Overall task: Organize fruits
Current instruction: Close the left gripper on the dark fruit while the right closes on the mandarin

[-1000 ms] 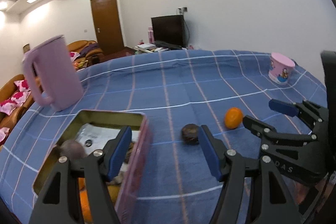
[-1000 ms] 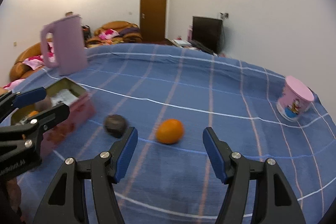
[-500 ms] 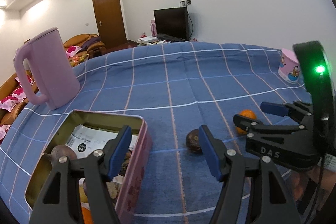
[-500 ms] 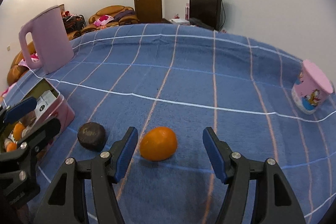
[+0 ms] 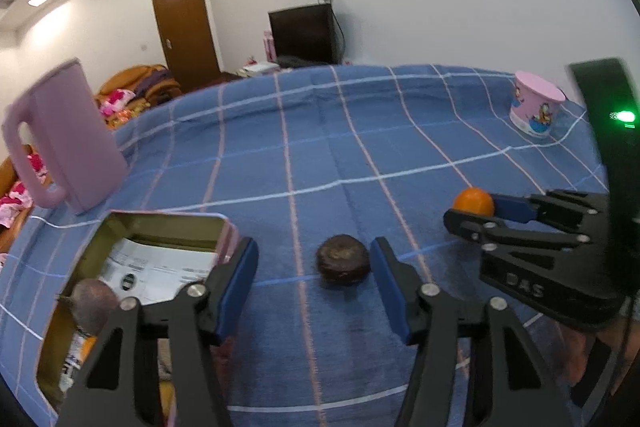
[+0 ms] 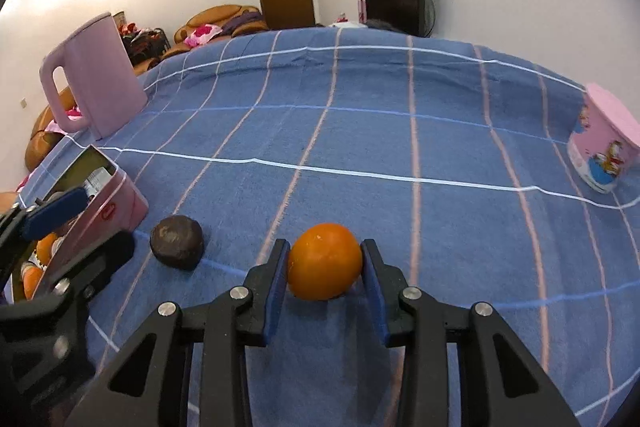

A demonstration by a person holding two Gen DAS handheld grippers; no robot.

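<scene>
An orange [image 6: 325,261] lies on the blue checked cloth, and my right gripper [image 6: 325,267] is shut on it, both blue pads touching its sides; it also shows in the left wrist view [image 5: 473,201]. A dark brown round fruit [image 5: 343,264] lies on the cloth between the open fingers of my left gripper [image 5: 314,287], nearer the right pad. The same fruit shows left of the orange in the right wrist view [image 6: 177,241]. An open pink tin [image 5: 160,227] at the lower left holds a dark fruit, small oranges and a paper.
A tall pink kettle [image 5: 64,135] stands at the left behind the tin. A pink cartoon cup [image 5: 536,109] stands upside down at the far right of the table. Blue cloth stretches beyond the fruits. A sofa and door lie past the table.
My right gripper moved forward and closed on the orange. My left gripper moved forward and right, so the dark fruit now lies between its open fingers.
</scene>
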